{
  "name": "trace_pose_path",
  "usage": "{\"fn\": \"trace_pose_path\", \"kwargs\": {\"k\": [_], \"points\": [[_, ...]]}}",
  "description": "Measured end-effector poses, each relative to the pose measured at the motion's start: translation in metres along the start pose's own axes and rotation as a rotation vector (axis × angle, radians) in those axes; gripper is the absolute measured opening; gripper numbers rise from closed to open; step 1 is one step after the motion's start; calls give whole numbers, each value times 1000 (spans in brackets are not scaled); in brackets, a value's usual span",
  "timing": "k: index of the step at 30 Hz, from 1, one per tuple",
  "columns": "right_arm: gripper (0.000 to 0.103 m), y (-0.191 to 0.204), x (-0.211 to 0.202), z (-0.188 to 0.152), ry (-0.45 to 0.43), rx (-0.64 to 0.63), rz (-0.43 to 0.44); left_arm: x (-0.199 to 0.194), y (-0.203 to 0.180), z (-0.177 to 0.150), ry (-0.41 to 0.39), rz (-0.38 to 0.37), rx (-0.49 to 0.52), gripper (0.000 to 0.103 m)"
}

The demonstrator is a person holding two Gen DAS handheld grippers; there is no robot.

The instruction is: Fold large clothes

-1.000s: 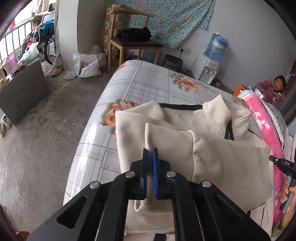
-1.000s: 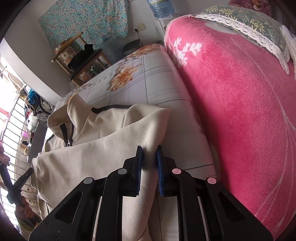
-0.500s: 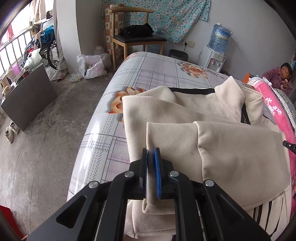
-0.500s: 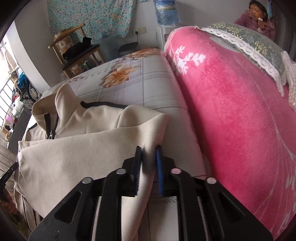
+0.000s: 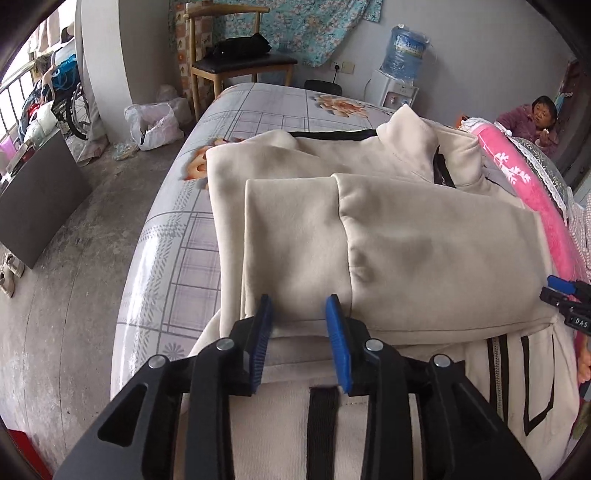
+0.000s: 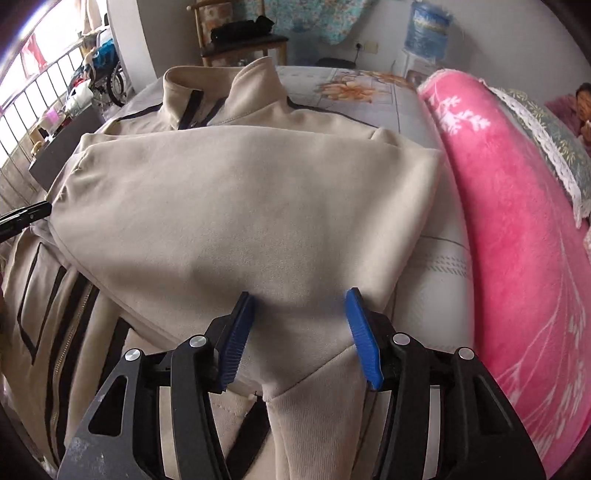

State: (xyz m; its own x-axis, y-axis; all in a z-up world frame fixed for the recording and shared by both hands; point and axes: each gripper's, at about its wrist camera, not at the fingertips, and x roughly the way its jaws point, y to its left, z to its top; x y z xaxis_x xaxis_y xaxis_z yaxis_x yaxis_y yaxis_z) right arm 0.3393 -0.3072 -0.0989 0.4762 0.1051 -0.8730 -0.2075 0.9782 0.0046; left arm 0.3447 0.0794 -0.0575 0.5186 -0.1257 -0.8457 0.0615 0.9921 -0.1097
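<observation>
**Beige jacket laid folded on the bed, both grips letting go**

Beige fleece covered most of the bed (image 5: 177, 236): the jacket (image 5: 424, 251) lay flat on a grey checked sheet printed with orange flowers, collar toward the far end, one sleeve (image 6: 240, 214) folded across its chest. A rolled pink blanket (image 6: 517, 229) ran along the bed's right side, touching the sheet beside the jacket. Beyond the bed stood a wooden chair (image 5: 236, 70) carrying a black bag, a water dispenser (image 5: 400, 70) against the grey wall, and a turquoise floral cloth (image 5: 306, 29) hung above. White plastic bags (image 5: 151, 125) sat on the bare concrete floor, and a person (image 5: 532, 122) in purple sat at the far right.

A second earlier both tools were pinched shut on cloth, the left on the sleeve cuff, the right on a raised fold. Now the left hand-held gripper (image 5: 299, 332) was opening, its blue pads apart over the cuff's edge without pressing it. The right hand-held gripper (image 6: 301, 328) was opening too, wider, with the sleeve lying loose between its pads. The fold had dropped flat on the jacket.

On the right tool's body, seen from the left wrist camera, white letters read "DAS"; the dispenser bottle's label was too small to read.
</observation>
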Motion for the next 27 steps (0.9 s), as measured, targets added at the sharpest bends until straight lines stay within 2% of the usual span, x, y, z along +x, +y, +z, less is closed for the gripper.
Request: {"fn": "trace_pose_path", "kwargs": {"k": [1,2,3,6,10,13,15,18,22,26,27], "points": [[49,3,-6,0,3,6,-24,-8,1,-1,-5,0,-18,30],[51,6,-16,-1,-11,11,-42,-19,2,-4,-19,9,-18,34],[51,10,-29,-3,-31,13,-39,-33,1,-9,-42,23,-6,42],[57,24,-64,-25,-59,15,11,-71,0,-32,-82,43,27,55],[62,47,-90,-76,-13,13,49,-102,-5,-81,-44,60,46,68],[65,63,-97,-116,47,43,89,-108,-13,-126,19,27,40,72],[67,72,-99,-138,75,54,75,-105,-22,-154,51,27,51,73],[73,81,-97,-163,92,70,51,-97,-35,-184,66,66,80,75],[76,94,-95,-175,59,26,-38,-97,-44,-204,-1,156,132,84],[91,104,-91,-183,36,-10,-79,-96,-34,-212,-26,159,113,98],[91,104,-91,-185,28,5,-82,-96,-29,-213,-24,134,84,98]]}}
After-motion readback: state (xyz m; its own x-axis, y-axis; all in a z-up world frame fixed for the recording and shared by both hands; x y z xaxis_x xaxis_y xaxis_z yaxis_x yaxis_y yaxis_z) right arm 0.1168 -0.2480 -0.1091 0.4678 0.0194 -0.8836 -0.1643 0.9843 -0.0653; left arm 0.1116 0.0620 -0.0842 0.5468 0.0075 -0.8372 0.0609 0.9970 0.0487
